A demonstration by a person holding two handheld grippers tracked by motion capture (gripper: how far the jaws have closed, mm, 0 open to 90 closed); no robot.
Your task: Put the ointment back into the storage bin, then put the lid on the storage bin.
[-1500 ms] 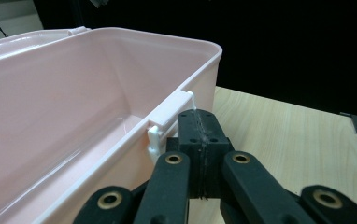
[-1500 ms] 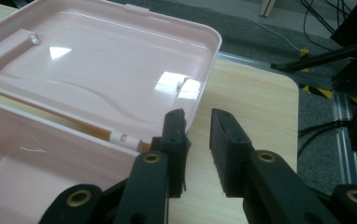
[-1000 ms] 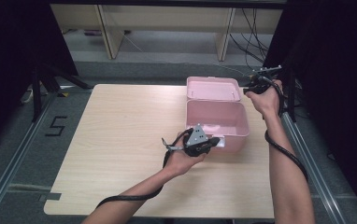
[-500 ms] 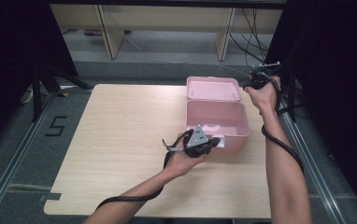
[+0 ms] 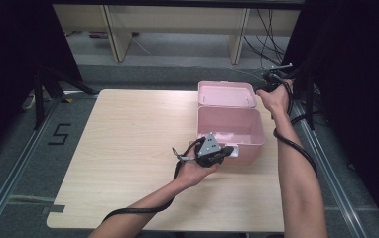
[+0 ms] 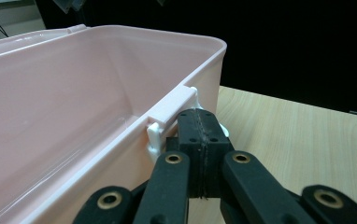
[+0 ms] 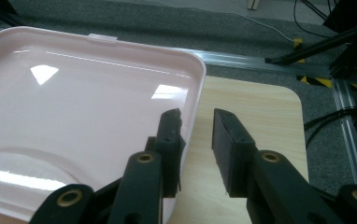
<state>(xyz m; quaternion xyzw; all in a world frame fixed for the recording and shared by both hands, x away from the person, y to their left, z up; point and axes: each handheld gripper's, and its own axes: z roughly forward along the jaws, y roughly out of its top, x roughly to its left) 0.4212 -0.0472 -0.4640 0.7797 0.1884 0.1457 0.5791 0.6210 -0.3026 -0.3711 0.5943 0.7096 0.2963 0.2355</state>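
A pink plastic box (image 5: 251, 148) stands open on the right half of the table, its lid (image 5: 225, 94) laid back on the far side. My left gripper (image 5: 228, 149) is shut at the box's front wall. In the left gripper view its pads (image 6: 201, 119) meet with their tips against the white latch (image 6: 172, 109). My right gripper (image 5: 265, 89) is at the lid's far right corner. In the right gripper view it (image 7: 197, 126) is open and has just been closing, one jaw over the lid (image 7: 83, 107) and the other over the table; neither pad presses on the rim.
The light wooden table (image 5: 128, 148) spreads bare to the left of the box. Its right edge (image 7: 303, 121) runs close beside the lid, with a metal floor rail (image 7: 354, 149) and cables beyond. Shelving legs stand behind the table.
My right hand has shifted a little at the lid's far right corner. The left hand and the box have kept still.
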